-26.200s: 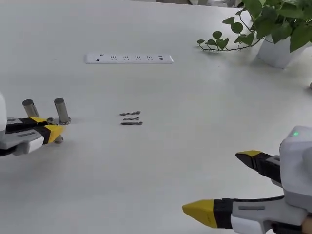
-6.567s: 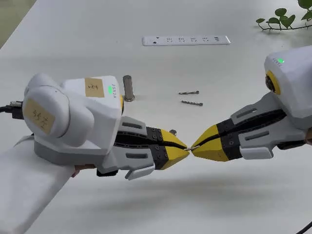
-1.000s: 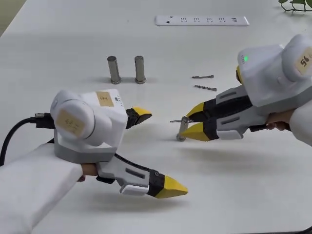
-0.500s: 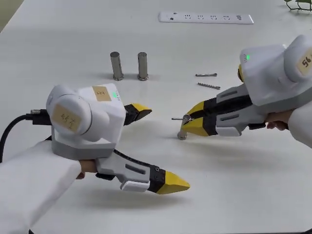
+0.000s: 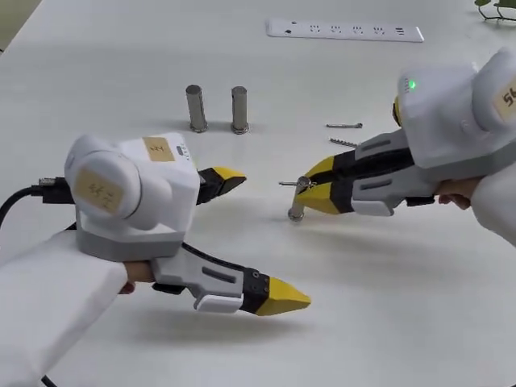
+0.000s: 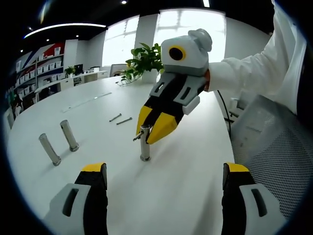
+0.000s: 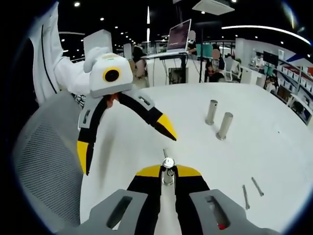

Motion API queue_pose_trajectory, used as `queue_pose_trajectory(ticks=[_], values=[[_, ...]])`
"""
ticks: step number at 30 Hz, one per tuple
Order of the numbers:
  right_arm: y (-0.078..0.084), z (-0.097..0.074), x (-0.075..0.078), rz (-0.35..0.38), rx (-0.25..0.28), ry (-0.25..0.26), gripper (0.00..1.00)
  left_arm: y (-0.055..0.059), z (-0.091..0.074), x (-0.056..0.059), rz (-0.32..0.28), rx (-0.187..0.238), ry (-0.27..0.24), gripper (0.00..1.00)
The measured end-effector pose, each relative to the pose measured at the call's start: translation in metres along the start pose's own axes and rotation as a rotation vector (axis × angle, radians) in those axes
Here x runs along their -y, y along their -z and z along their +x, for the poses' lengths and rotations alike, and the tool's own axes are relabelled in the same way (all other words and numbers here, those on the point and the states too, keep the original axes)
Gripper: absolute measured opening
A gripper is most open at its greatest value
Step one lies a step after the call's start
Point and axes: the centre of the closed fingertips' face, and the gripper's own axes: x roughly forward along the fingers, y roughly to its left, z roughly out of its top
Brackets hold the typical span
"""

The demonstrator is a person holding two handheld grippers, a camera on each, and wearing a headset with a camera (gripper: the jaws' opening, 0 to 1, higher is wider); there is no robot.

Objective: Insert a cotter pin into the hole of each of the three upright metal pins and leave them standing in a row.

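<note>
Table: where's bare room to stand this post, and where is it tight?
Bare table lies between the two standing posts and the loose cotter pins, and beyond them up to the power strip. It is crowded around the held post, between the right gripper and the open left gripper.

One power strip point(image 5: 344, 31) on the counter. Three metal pins: first pin point(image 5: 195, 108), second pin point(image 5: 239, 110), and third pin point(image 5: 297, 203), farthest from the strip. Three cotter pins: inserted cotter pin point(image 5: 288, 184) in the third pin, and two loose, nearer cotter pin point(image 5: 344, 126) and farther cotter pin point(image 5: 343, 142). Two tools: left tool point(image 5: 266, 238), right tool point(image 5: 310, 190)
</note>
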Motion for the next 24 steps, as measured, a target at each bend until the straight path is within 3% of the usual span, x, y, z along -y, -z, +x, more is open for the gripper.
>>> queue_pose_trajectory(ticks=[5, 13, 24], values=[[-0.009, 0.009, 0.009, -0.016, 0.011, 0.016, 0.04, -0.001, -0.007, -0.009, -0.018, 0.015, -0.031, 0.98], [-0.018, 0.031, 0.009, -0.047, 0.019, 0.005, 0.04, 0.000, -0.019, -0.022, -0.039, 0.024, -0.076, 0.98], [-0.019, 0.042, 0.012, -0.056, 0.013, -0.013, 0.04, 0.004, -0.026, -0.028, -0.062, 0.026, -0.106, 0.98]])
